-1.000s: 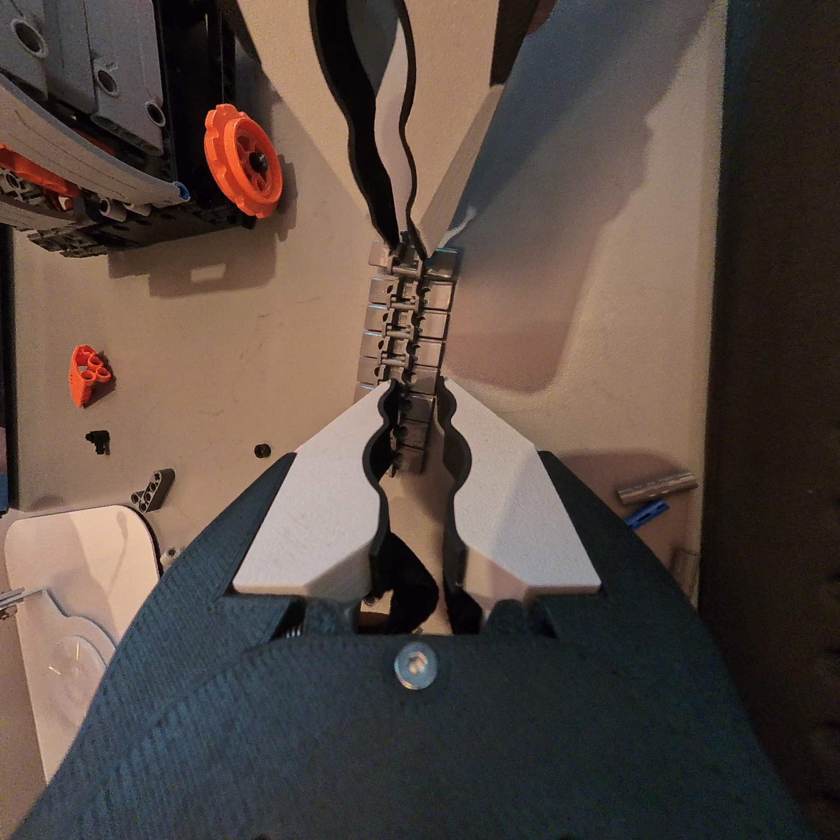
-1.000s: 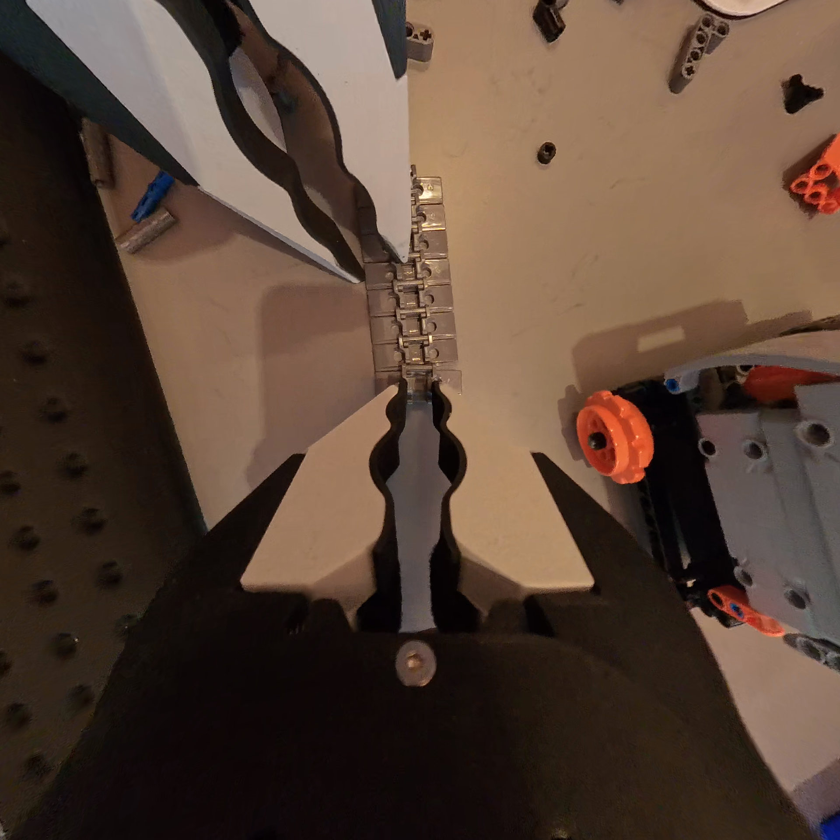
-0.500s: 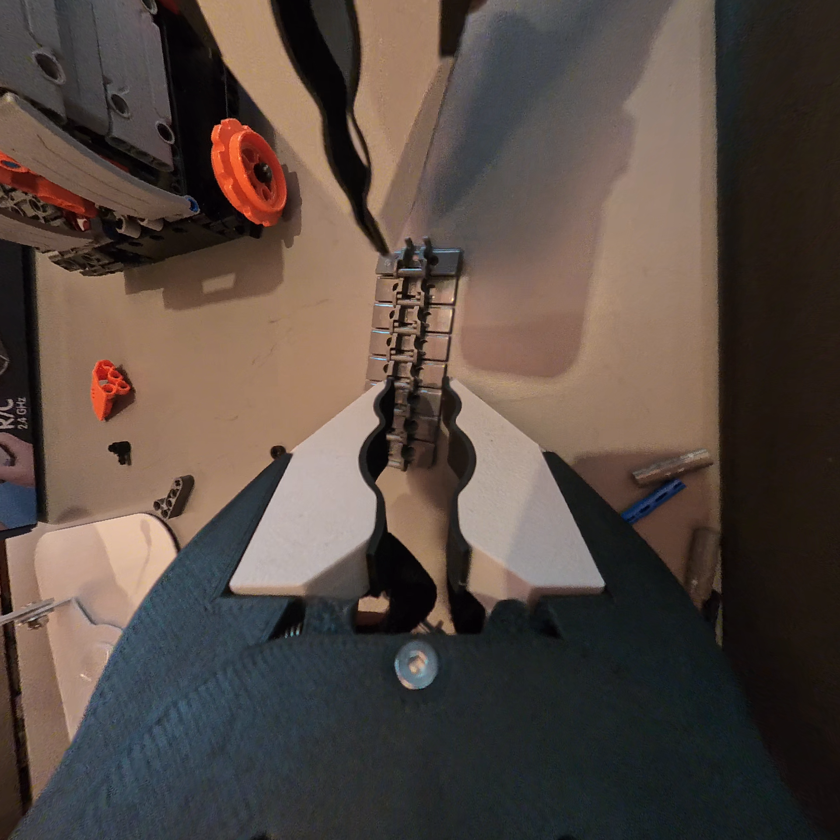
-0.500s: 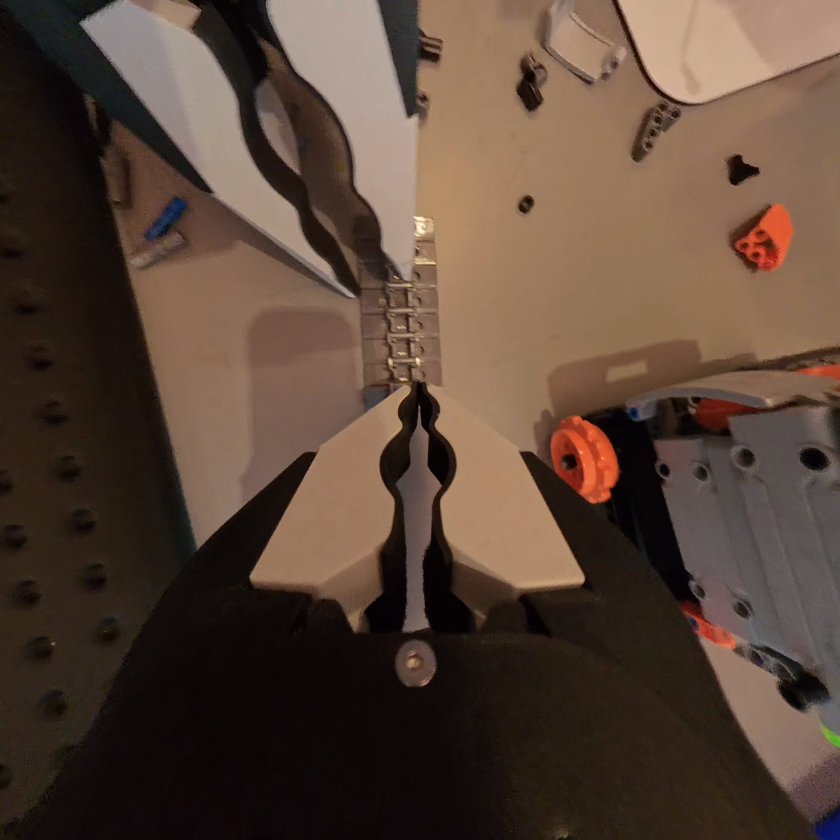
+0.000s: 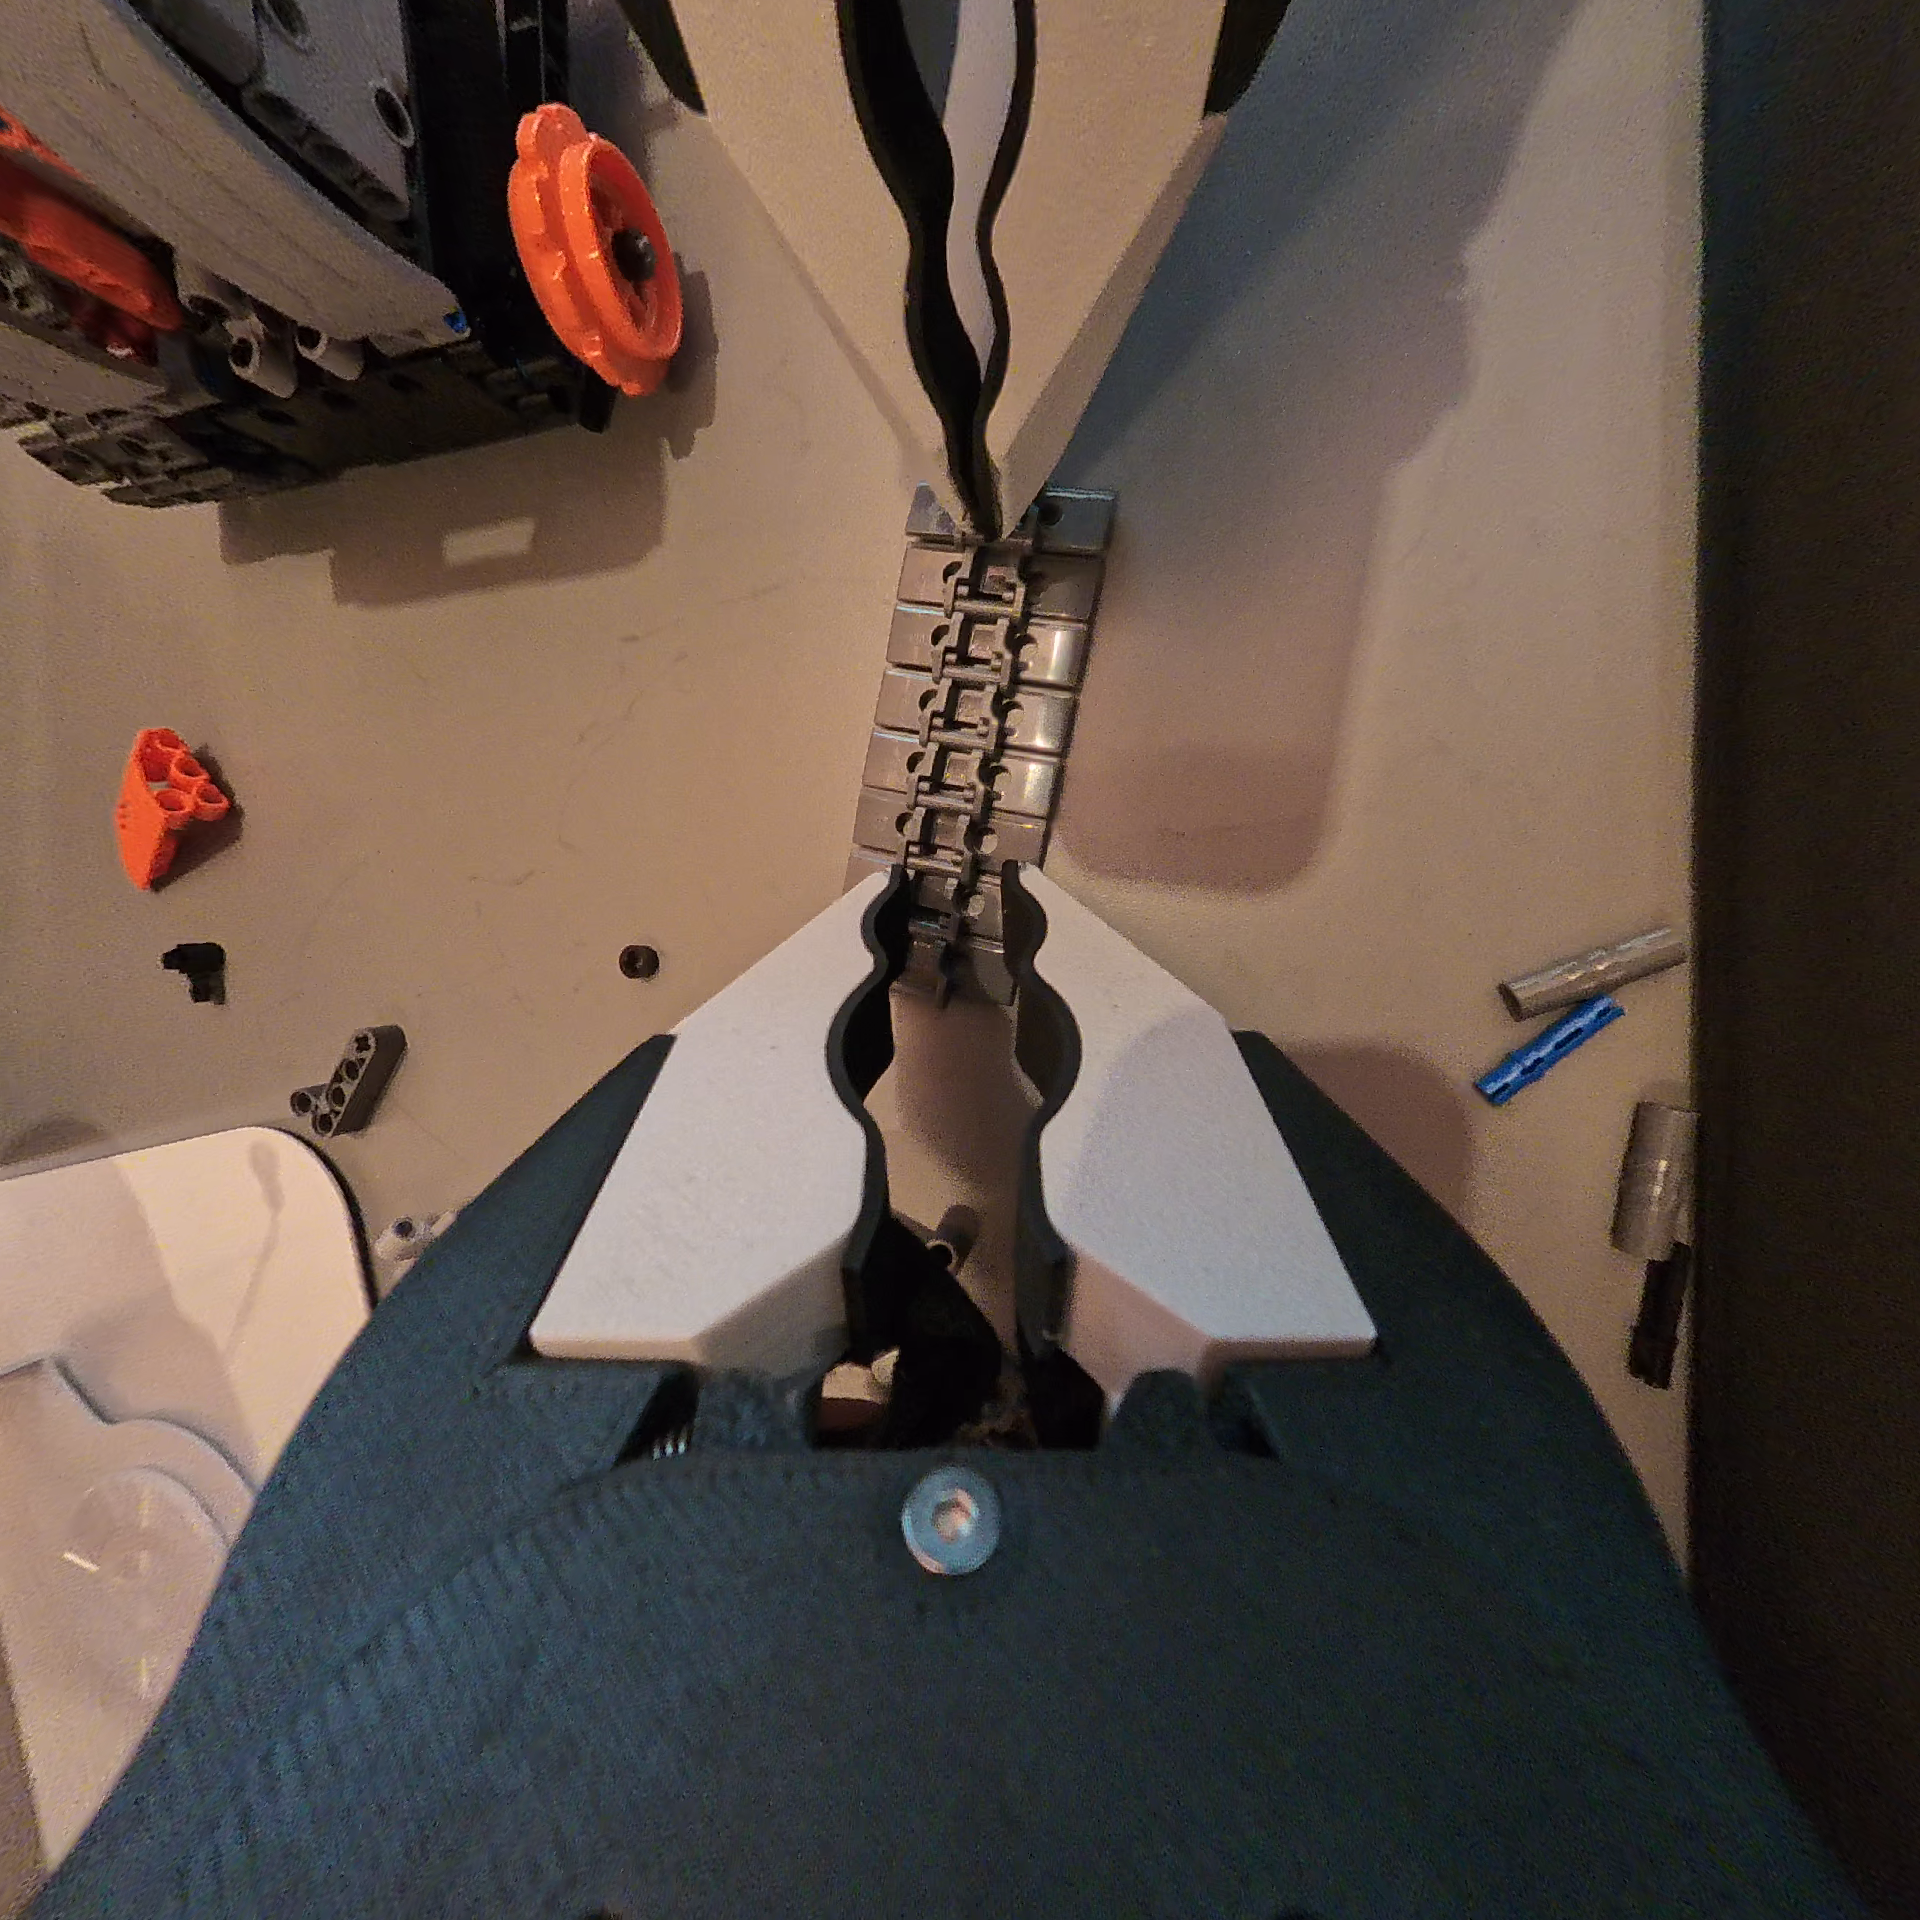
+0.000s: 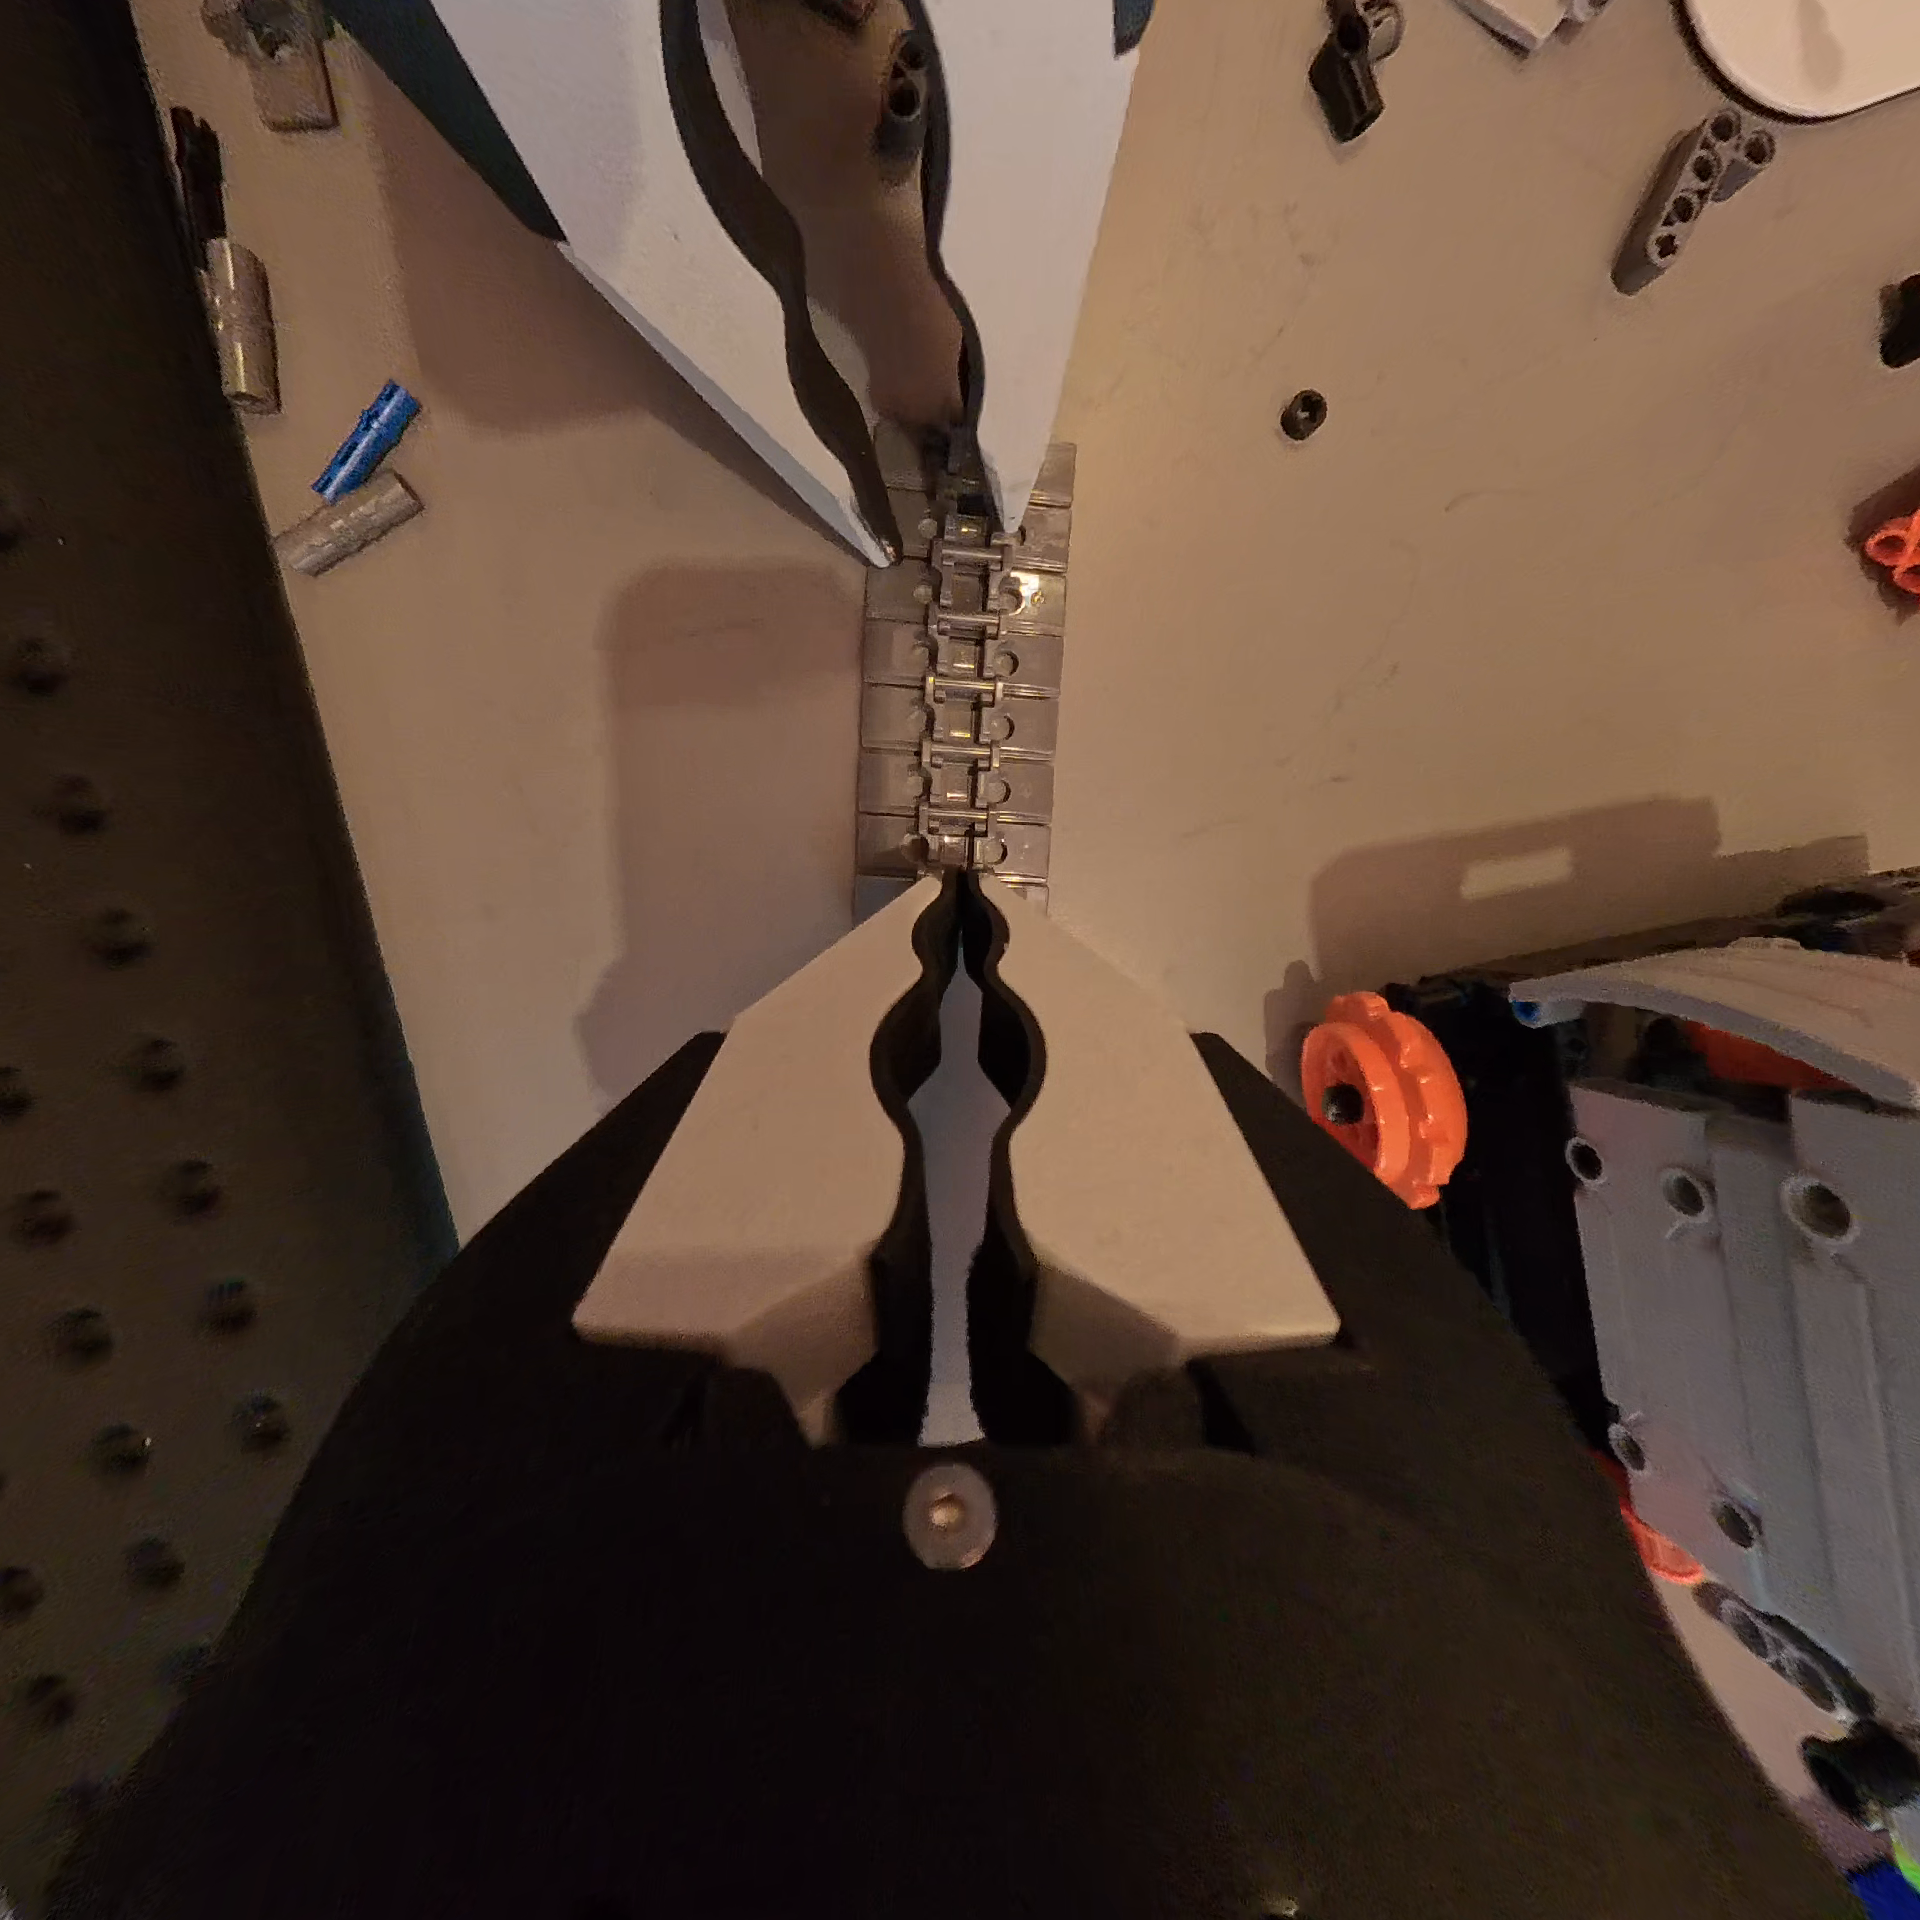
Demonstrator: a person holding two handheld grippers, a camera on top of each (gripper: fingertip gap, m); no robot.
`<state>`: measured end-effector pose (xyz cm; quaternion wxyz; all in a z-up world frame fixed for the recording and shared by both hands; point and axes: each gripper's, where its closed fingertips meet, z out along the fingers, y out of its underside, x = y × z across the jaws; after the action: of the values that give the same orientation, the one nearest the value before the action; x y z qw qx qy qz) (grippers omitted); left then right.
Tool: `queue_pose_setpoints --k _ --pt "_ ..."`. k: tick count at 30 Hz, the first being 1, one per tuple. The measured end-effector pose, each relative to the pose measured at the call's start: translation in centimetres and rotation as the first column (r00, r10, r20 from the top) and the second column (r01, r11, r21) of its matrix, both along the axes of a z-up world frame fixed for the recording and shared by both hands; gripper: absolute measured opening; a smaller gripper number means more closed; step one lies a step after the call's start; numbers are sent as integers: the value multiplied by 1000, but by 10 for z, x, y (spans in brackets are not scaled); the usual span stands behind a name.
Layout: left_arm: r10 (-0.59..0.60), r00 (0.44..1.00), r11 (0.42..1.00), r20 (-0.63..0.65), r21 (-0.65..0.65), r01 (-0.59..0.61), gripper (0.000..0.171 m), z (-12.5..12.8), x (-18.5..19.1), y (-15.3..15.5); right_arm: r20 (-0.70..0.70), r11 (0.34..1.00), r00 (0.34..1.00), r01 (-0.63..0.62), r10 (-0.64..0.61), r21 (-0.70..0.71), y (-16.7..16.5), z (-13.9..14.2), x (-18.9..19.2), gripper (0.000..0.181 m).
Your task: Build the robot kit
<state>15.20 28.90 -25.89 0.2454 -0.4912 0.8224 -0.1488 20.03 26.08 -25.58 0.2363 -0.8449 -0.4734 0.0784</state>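
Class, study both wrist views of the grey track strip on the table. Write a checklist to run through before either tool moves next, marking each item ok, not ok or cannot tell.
1. Left tool open, with its fingers either side of one end of the track strip: ok.
2. Right tool shut, with its tips at the strip's other end: ok.
3. Right tool actually pinching the end link: cannot tell.
4. Strip lying straight and flat on the table: ok.
5. Links all joined along the visible length: ok.
6. Strip apart from the orange wheel and the blue pin: ok.
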Motion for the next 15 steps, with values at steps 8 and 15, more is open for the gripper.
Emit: queue_pose_setpoints --k 8,15 --pt "-21 1000 999 5 -33 22 18 0 -2 -1 80 985 996 -32 46 -172 0 -1 0 0" --pt "-36 999 998 23 -56 37 18 0 -3 -2 182 960 977 -56 108 -273 -1 -2 1 0"
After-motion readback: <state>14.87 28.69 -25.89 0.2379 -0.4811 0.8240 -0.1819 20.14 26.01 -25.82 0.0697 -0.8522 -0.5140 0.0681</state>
